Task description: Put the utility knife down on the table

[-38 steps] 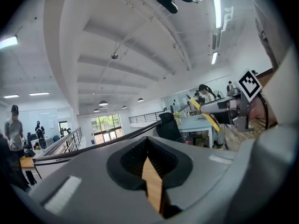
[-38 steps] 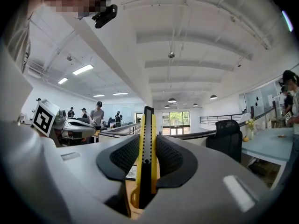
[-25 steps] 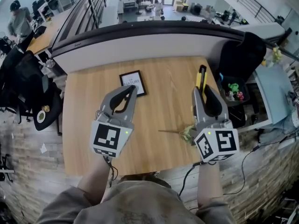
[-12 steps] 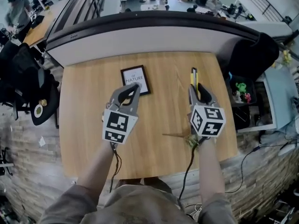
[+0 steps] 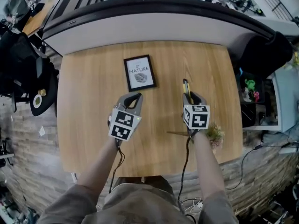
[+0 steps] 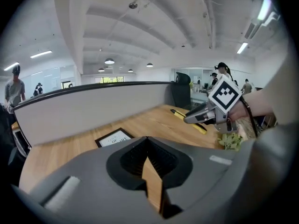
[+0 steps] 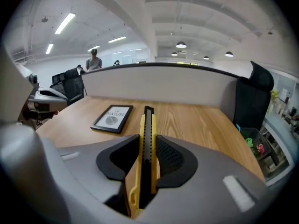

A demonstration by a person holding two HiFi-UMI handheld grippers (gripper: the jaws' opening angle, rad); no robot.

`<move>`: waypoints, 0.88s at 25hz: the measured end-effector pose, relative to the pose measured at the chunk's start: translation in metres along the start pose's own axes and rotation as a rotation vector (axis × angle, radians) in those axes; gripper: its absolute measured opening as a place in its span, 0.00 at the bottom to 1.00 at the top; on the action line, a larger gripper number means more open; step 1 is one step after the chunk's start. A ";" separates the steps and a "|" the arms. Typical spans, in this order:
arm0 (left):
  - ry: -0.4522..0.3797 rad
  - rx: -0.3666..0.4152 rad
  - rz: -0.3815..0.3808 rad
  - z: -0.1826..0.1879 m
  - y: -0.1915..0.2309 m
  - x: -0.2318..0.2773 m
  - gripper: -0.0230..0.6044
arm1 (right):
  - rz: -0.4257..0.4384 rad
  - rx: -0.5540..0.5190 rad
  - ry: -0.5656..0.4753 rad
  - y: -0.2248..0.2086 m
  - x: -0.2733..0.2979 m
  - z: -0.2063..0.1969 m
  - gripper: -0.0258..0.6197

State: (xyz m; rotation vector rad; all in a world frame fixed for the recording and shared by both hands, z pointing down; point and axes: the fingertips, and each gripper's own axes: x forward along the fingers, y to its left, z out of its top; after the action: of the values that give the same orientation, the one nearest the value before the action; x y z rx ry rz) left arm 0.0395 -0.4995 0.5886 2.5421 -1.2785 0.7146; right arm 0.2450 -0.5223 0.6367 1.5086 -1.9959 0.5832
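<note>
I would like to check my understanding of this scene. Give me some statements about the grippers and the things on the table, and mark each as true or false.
1. The right gripper holds the utility knife between its jaws. True.
2. The left gripper grips the picture frame. False: its jaws are together on nothing.
3. The utility knife is red. False: it is yellow and black.
4. The picture frame lies flat on the table, ahead of the left gripper. True.
5. The small plant lies at the table's left edge. False: it lies near the right edge, beside the person's right hand.
</note>
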 end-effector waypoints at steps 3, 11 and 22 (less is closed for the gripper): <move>0.043 -0.015 -0.019 -0.021 -0.004 0.006 0.04 | 0.008 0.019 0.071 0.003 0.027 -0.031 0.23; 0.116 -0.029 -0.039 -0.057 -0.016 0.008 0.04 | 0.003 0.091 0.167 0.008 0.065 -0.081 0.23; 0.137 -0.051 -0.066 -0.056 -0.014 0.000 0.04 | 0.026 0.088 0.145 0.006 0.045 -0.066 0.23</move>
State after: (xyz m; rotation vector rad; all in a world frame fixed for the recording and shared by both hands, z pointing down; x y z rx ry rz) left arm 0.0328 -0.4693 0.6373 2.4364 -1.1484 0.8158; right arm 0.2419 -0.5103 0.7159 1.4499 -1.9036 0.7778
